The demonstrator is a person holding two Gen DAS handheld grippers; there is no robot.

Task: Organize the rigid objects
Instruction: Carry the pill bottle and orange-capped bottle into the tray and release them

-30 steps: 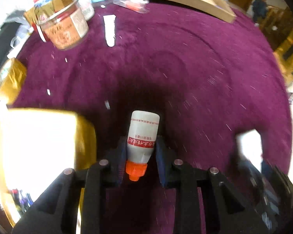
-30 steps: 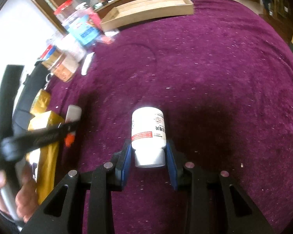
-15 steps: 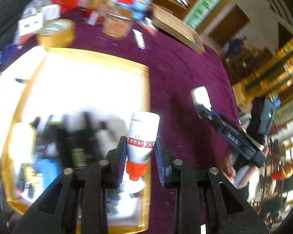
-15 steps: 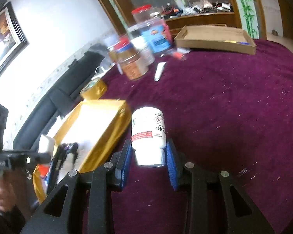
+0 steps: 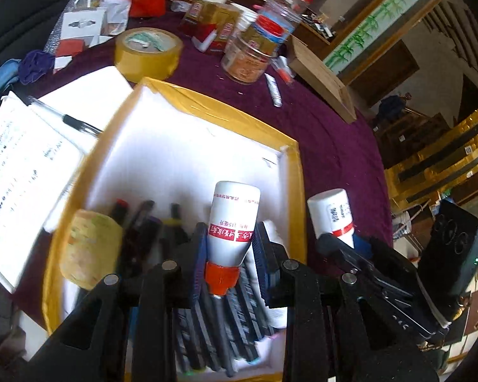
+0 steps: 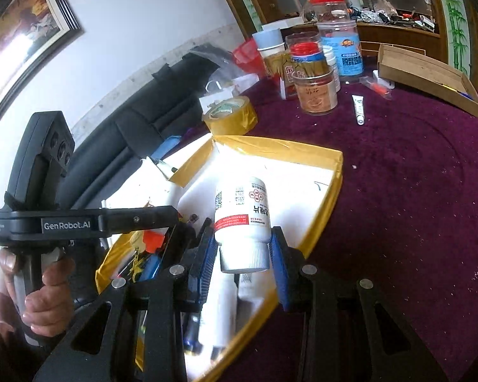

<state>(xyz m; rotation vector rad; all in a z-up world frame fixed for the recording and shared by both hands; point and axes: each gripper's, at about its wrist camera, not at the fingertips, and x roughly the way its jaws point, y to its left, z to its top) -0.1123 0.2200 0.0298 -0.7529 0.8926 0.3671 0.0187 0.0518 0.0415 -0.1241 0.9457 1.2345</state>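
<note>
Both hand-held grippers left bare purple table, came over gold-edged box (image 5: 294, 172). Left hand-held gripper (image 5: 231, 256) carried orange-capped bottle (image 5: 232, 219); right hand-held gripper (image 6: 242, 254) carried white pill bottle (image 6: 242, 210).

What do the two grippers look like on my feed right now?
Both the left gripper and right gripper have black angular frames with silver rivets and ribbed blue pads. The left one's black handle reads "GenRobot.AI" in white and carries a camera block. No cables or sleeves are visible.

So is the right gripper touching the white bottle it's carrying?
Touching. The right wrist view shows the right gripper with both blue pads pressed against the white bottle at its neck, holding it above the yellow box.
</note>
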